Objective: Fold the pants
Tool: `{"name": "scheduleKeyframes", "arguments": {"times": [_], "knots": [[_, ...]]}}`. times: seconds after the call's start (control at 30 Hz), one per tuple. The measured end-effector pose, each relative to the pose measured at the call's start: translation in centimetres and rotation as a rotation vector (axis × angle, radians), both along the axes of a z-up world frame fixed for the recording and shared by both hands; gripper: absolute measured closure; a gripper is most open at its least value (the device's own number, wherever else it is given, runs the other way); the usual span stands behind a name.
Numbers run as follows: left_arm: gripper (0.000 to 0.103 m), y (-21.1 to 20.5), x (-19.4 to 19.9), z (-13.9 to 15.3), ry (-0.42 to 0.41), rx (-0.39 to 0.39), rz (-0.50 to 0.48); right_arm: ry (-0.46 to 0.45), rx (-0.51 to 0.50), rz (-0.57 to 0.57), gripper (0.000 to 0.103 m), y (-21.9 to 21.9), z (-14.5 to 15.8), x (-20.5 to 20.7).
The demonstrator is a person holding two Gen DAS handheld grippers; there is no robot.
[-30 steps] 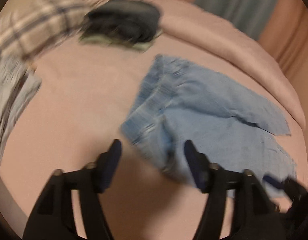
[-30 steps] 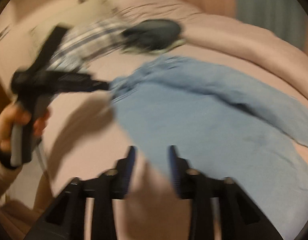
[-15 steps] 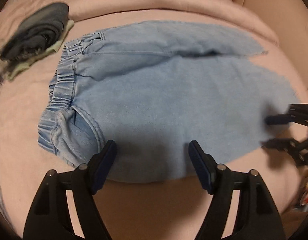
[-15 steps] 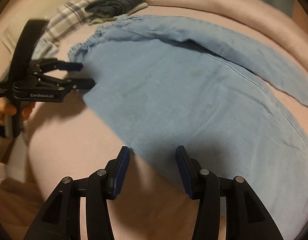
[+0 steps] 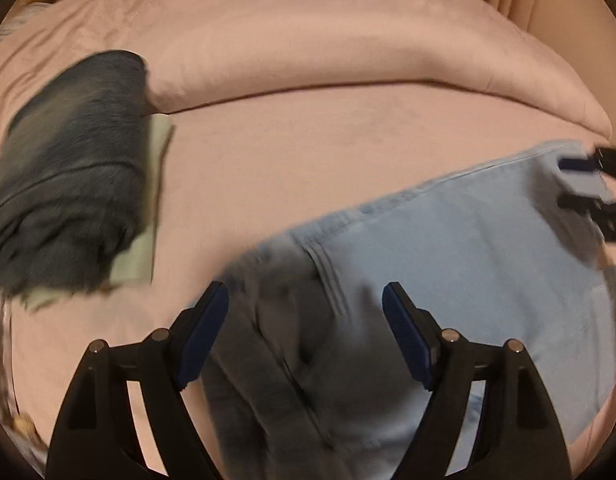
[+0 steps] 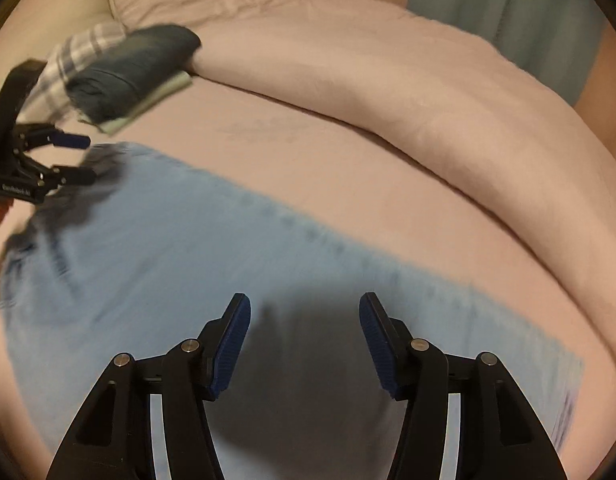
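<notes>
The light-blue pants (image 6: 156, 264) were spread flat on the pink bed cover (image 5: 308, 152), now as a single long band. In the right wrist view the band ran from the left edge of the frame across to the lower right. One long edge faced the rolled pink duvet (image 6: 388, 80) at the back of the bed.

The left gripper (image 5: 306, 332) was held over the waist end of the pants. Its jaws stood wide apart, having just been opening. Blue fabric lay beneath the gap, in the gripper's own shadow, and no pad was seen pressing on it. The same gripper was seen at the left edge of the right wrist view (image 6: 86, 160), its two fingers parted above the cloth.

The right gripper (image 6: 305, 340) was held over the leg portion of the pants. Its jaws had likewise just been opening and stood apart, with a dark shadow on the fabric below them and nothing clamped. It was also visible at the right edge of the left wrist view (image 5: 568, 184), fingers spread near the far edge of the pants.

A folded dark-blue garment (image 5: 72, 184) was stacked on a pale-green one (image 5: 148, 216), well apart from the pants. A plaid cloth (image 6: 82, 54) lay just beside that stack. Both views were motion-blurred, so fine detail of the seams could not be told.
</notes>
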State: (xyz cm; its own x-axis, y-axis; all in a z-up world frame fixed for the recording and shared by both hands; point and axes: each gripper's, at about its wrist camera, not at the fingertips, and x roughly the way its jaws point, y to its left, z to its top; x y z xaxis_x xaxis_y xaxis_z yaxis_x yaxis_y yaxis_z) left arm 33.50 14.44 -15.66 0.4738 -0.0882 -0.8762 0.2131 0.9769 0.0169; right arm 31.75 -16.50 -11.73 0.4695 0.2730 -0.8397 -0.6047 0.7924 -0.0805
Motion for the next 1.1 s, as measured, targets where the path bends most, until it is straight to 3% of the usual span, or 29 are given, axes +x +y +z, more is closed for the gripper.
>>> {"name": "scheduleKeyframes", "arguments": {"times": [0.13,0.3,0.4,0.43,0.5,0.53,0.57,0.63,0.7,0.87,1.03,1.07,1.1], "knots": [[0.024,0.7,2.2,-1.8,0.068,0.003,-0.077,0.007,-0.077,0.084,0.046,1.9,-1.4,3.9],[0.025,1.2,4.1,-3.4,0.155,0.015,-0.156,0.089,-0.173,0.192,0.046,3.8,-3.9,6.4],[0.039,1.3,4.9,-3.5,0.162,0.016,-0.169,0.163,-0.144,0.184,0.046,3.6,-4.2,7.5],[0.046,1.4,5.0,-3.3,0.157,0.020,-0.173,0.181,-0.144,0.171,0.048,3.7,-4.2,7.6],[0.060,1.1,4.6,-3.1,0.134,0.045,-0.184,0.173,-0.163,0.180,0.072,4.4,-4.0,7.1],[0.075,0.9,4.4,-2.9,0.110,0.094,-0.176,0.155,-0.183,0.186,0.077,4.8,-3.8,6.4],[0.080,0.9,4.4,-2.8,0.098,0.118,-0.165,0.130,-0.210,0.187,0.086,4.8,-3.7,5.6],[0.088,1.1,4.4,-2.2,0.082,0.135,-0.130,0.075,-0.255,0.174,0.092,5.1,-3.4,4.3],[0.088,0.9,4.0,-1.2,0.049,0.153,-0.107,0.016,-0.272,0.150,0.096,5.2,-2.4,3.1],[0.088,-0.8,0.8,2.9,-0.137,0.250,-0.088,-0.174,-0.270,0.058,0.096,5.2,2.7,-1.2],[0.088,-0.6,-6.7,7.3,-0.335,0.243,-0.124,-0.394,-0.268,0.058,0.096,4.1,7.5,-10.3],[0.088,-1.1,-9.2,8.0,-0.384,0.255,-0.148,-0.412,-0.269,0.063,0.096,4.3,8.5,-10.1],[0.088,-1.5,-11.0,8.2,-0.418,0.285,-0.173,-0.455,-0.283,0.080,0.096,4.1,8.9,-12.9]]}}
